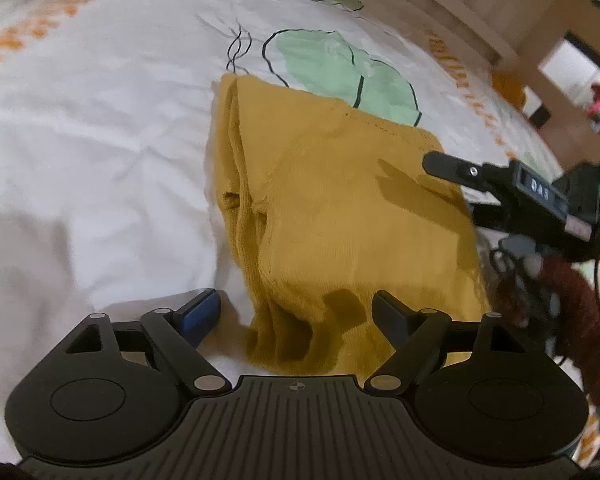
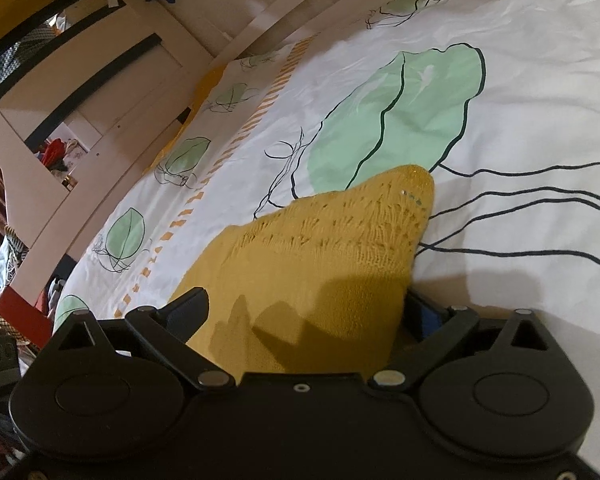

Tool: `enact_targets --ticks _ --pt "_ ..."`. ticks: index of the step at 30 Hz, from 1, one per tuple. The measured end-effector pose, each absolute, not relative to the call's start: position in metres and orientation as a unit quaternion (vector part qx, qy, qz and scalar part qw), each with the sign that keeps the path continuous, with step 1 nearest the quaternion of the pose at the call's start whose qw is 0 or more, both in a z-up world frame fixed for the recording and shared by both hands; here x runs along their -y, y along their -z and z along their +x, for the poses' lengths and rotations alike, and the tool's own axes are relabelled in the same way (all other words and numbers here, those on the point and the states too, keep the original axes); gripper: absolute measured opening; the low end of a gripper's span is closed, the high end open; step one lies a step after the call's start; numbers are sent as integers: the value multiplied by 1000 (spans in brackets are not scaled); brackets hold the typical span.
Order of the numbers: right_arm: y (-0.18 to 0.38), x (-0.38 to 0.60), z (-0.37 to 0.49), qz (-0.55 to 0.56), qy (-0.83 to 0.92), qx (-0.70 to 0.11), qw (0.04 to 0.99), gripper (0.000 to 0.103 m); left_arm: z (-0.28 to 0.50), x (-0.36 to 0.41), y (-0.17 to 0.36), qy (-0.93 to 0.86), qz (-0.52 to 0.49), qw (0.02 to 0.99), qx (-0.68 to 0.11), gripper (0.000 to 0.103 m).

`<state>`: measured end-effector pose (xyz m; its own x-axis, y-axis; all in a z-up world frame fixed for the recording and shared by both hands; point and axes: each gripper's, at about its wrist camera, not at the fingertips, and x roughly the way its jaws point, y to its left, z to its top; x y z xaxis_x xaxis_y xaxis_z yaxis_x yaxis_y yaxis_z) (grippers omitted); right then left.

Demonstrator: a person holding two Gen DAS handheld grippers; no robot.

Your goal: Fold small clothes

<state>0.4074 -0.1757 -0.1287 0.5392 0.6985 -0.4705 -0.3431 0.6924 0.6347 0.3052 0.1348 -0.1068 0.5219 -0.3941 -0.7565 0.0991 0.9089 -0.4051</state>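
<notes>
Because the knit [image 1: 332,208] is thick and already doubled into layers, with stacked ribbed edges along its left side, any careless move could spill the fold open. It lies on the bed [image 1: 100,140], partly over a green leaf print [image 1: 340,72] on the white cover, with one corner pointing away in the right wrist view.

The left gripper [image 1: 296,312] stands with its jaws spread wide over the near edge of the knit; the blue-padded finger is beside the cloth on the cover and the other finger is over the cloth, and nothing is pinched. If these jaws close here, I judge they may catch only the top layer, or take cover along with the knit, so a lift would drag the layers askew.

The right gripper [image 2: 304,312] also has its jaws wide apart, with the knit [image 2: 320,260] running between the fingers right up to the body. It does not appear to clamp anything, though the cloth hides one finger in part. A shallow bite at this edge could slip off the loose weave, and the open-work band near the far corner might snag on a fingertip.

The soft bed gives under pressure, so pressing down could wrinkle the cover and shift the knit.
</notes>
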Motion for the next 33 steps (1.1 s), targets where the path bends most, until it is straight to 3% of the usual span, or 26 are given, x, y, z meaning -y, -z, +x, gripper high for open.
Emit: enact_targets --ticks 3,14,17,18,20,21,24,33 --pt "128 174 408 241 -308 -369 843 101 312 -137 112 165 -195 851 -460 92" --pt "132 170 422 260 -313 -363 838 103 327 -129 122 221 -274 818 -454 88" --pt "132 170 425 262 -314 -365 836 103 323 -126 123 225 -275 809 -468 64" --pt "132 170 424 262 -316 -365 836 102 321 -126 123 219 -270 810 -472 51" --pt "131 172 422 258 -317 -366 836 96 320 -129 126 212 -269 810 -476 30" --pt "131 174 420 257 -311 -368 838 86 321 -132 128 207 -278 806 -479 17" --pt "132 180 420 261 -286 -384 838 41 324 -138 131 213 -315 790 -482 13" --pt "88 183 379 253 -254 -385 850 37 282 -114 95 261 -333 780 -461 12"
